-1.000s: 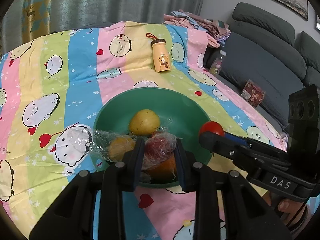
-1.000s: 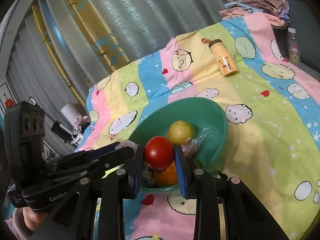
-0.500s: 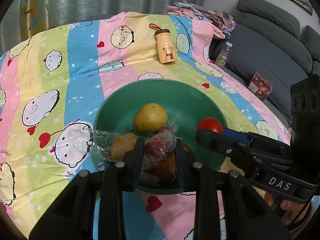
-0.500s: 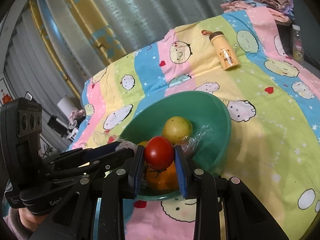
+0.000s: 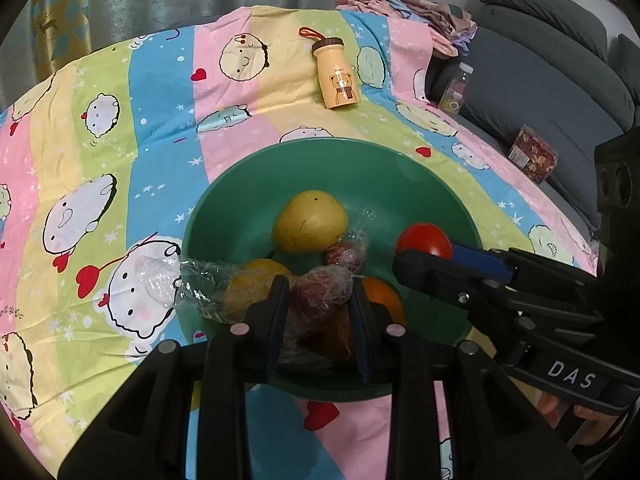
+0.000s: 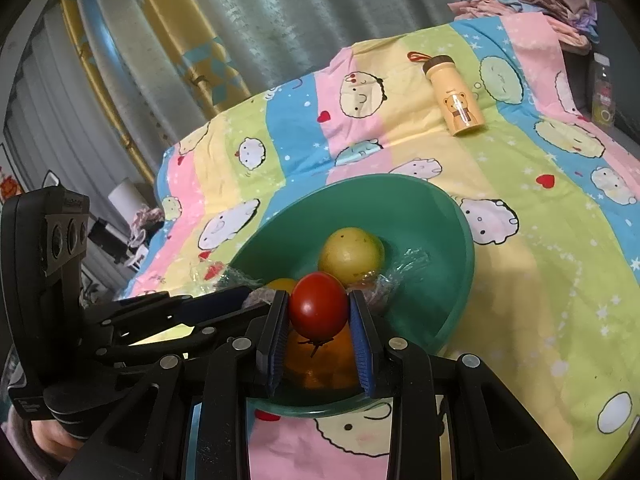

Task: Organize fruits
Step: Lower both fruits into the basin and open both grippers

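Left wrist view: striped cartoon blanket point(image 5: 120, 128) carries green bowl point(image 5: 320, 160) containing yellow pear point(image 5: 310, 226) and orange point(image 5: 384, 298). Left gripper point(image 5: 319, 296) jaws clamp plastic-wrapped red fruit point(image 5: 320, 290) above bowl. Right gripper point(image 6: 319, 308) jaws clamp tomato point(image 6: 319, 306) over bowl's near edge.

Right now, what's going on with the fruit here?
A person holds two grippers over the green bowl. The left gripper is shut on a plastic-wrapped red fruit; the right gripper is shut on a tomato. A yellow fruit and an orange already lie in the bowl.
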Demonstrator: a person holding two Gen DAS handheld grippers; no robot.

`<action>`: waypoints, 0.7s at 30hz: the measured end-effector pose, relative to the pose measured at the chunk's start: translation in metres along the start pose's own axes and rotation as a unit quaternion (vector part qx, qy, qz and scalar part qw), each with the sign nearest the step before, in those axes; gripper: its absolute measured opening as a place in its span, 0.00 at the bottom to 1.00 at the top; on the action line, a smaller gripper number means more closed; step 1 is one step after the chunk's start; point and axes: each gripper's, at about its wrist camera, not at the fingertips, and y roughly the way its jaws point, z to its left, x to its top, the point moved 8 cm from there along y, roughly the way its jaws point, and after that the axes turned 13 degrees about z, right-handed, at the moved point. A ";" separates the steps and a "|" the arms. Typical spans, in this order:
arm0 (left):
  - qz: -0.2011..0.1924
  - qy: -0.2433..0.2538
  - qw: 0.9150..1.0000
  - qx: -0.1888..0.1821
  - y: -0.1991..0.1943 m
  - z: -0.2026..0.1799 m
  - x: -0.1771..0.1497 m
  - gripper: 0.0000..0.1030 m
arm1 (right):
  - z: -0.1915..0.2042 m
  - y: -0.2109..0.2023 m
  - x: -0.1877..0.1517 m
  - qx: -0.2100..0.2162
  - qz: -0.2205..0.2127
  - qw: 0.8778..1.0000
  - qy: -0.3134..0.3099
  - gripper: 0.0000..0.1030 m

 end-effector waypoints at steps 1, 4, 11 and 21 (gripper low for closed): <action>0.001 0.000 1.000 0.001 0.001 0.000 0.000 0.29 | 0.000 0.000 0.000 -0.002 0.000 1.000 -0.001 0.31; 0.007 0.000 1.000 0.005 0.004 0.002 0.000 0.29 | -0.001 0.000 0.001 -0.004 0.001 1.000 -0.002 0.31; 0.015 0.003 1.000 0.008 0.008 0.002 -0.001 0.29 | -0.002 0.002 0.002 -0.006 0.004 1.000 -0.002 0.31; 0.020 0.005 1.000 0.012 0.011 0.002 0.001 0.29 | -0.004 0.004 0.003 -0.008 0.006 1.000 0.000 0.31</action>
